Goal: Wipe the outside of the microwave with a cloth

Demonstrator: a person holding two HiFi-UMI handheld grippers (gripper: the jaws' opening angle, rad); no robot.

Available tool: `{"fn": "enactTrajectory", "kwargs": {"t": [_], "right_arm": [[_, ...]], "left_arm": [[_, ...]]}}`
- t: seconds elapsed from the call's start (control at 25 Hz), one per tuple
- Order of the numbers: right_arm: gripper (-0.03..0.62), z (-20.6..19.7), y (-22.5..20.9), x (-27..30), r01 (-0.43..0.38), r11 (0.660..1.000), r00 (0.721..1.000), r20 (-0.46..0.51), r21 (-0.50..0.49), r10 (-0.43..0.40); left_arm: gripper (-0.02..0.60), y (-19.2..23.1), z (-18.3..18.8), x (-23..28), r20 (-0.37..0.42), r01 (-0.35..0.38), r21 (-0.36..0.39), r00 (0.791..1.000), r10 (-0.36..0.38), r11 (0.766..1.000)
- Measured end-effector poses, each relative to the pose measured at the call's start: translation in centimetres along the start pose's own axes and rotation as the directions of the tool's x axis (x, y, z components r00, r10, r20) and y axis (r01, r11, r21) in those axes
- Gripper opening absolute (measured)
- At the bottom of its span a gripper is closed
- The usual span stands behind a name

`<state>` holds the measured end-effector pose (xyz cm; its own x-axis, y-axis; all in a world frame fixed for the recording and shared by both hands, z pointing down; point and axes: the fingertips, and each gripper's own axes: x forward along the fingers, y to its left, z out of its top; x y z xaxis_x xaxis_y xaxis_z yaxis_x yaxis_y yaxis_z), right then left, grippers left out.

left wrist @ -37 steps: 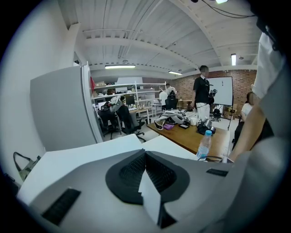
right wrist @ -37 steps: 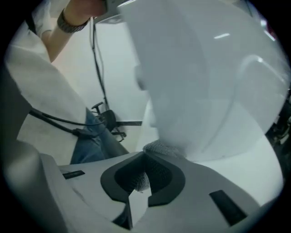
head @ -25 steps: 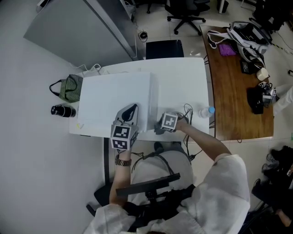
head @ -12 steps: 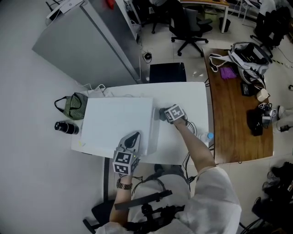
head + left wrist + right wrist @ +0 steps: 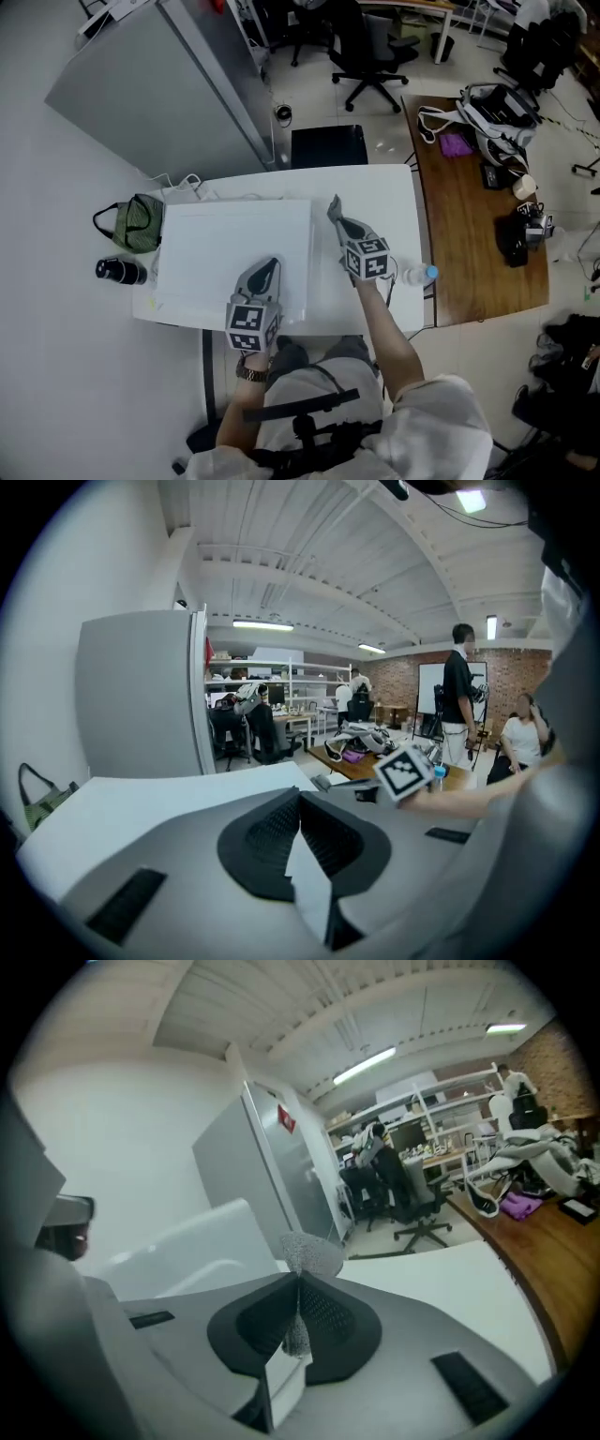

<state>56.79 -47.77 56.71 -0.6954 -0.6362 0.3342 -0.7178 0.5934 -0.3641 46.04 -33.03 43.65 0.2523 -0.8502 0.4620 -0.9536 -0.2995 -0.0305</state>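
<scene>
Right gripper (image 5: 337, 216) clamps cloth (image 5: 310, 1252) at 3 o'clock of microwave (image 5: 230, 242) — left gripper (image 5: 271, 265) pinched empty at its 6 o'clock edge

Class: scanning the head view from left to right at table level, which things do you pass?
Green bag → microwave → right gripper, jaws shut on the cloth → bottle → wooden desk.

Head cam looks steeply down on desk (image 5: 386, 192) & microwave (image 5: 225, 234); gripper views sit low & close, facing the office beyond, both sharing the microwave
</scene>
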Motion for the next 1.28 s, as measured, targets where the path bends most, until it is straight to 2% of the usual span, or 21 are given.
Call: {"fn": "enactTrajectory", "kwargs": {"t": [0.12, 0.2, 0.32, 0.36, 0.48, 0.56, 0.68, 0.8, 0.88, 1.04, 1.2, 1.28], "right_arm": [[0.005, 1.8, 7.4, -4.6, 0.039, 0.999, 0.992, 0.123, 0.022, -0.041], [0.005, 2.1, 12.1, -6.9, 0.101, 0.995, 0.979, 0.175, 0.020, -0.103], [0.005, 2.8, 15.9, -11.1, 0.283, 0.959, 0.936, 0.230, -0.033, -0.268], [0.005, 2.6, 18.3, -11.1, 0.323, 0.946, 0.919, 0.251, -0.037, -0.304], [0.005, 1.1, 28.4, -7.7, 0.360, 0.933, 0.893, 0.298, -0.021, -0.338], [0.005, 0.3, 33.3, -7.1, 0.394, 0.919, 0.882, 0.293, -0.029, -0.369], [0.005, -1.5, 39.1, -6.0, 0.398, 0.916, 0.892, 0.258, -0.054, -0.372], [0.006, -2.2, 44.1, -6.7, 0.392, 0.916, 0.898, 0.250, -0.085, -0.361], [0.005, -2.3, 46.9, -8.5, 0.388, 0.918, 0.898, 0.257, -0.084, -0.356], [0.005, -2.3, 50.6, -10.4, 0.360, 0.928, 0.903, 0.288, -0.097, -0.320], [0.006, -0.5, 52.8, -10.2, 0.333, 0.937, 0.901, 0.328, -0.106, -0.283], [0.005, 0.5, 53.0, -10.3, 0.331, 0.938, 0.896, 0.345, -0.101, -0.279]], "left_arm": [[0.023, 3.1, 0.4, -1.1, 0.054, 0.063, 0.011, 0.997, -0.063, 0.998], [0.023, 5.2, -0.1, -2.9, 0.084, 0.135, 0.022, 0.987, -0.137, 0.991], [0.023, 6.1, -0.4, -5.0, 0.166, 0.283, 0.017, 0.945, -0.282, 0.959], [0.023, 7.9, -1.2, -6.5, 0.176, 0.302, 0.022, 0.937, -0.301, 0.953], [0.023, 16.3, -4.7, -12.6, 0.143, 0.296, 0.028, 0.944, -0.297, 0.955], [0.023, 18.4, -6.3, -15.3, 0.136, 0.336, 0.018, 0.932, -0.335, 0.942], [0.023, 19.9, -8.3, -18.1, 0.148, 0.387, 0.013, 0.911, -0.384, 0.922], [0.023, 19.3, -9.0, -20.9, 0.151, 0.435, 0.115, 0.881, -0.449, 0.893], [0.023, 18.4, -8.1, -23.3, 0.158, 0.449, 0.163, 0.867, -0.472, 0.879], [0.023, 18.3, -5.4, -27.9, 0.223, 0.405, 0.176, 0.871, -0.437, 0.897], [0.023, 20.3, -5.3, -29.5, 0.233, 0.365, 0.105, 0.895, -0.379, 0.925], [0.023, 20.4, -5.1, -29.6, 0.230, 0.366, 0.091, 0.897, -0.377, 0.926]]}}
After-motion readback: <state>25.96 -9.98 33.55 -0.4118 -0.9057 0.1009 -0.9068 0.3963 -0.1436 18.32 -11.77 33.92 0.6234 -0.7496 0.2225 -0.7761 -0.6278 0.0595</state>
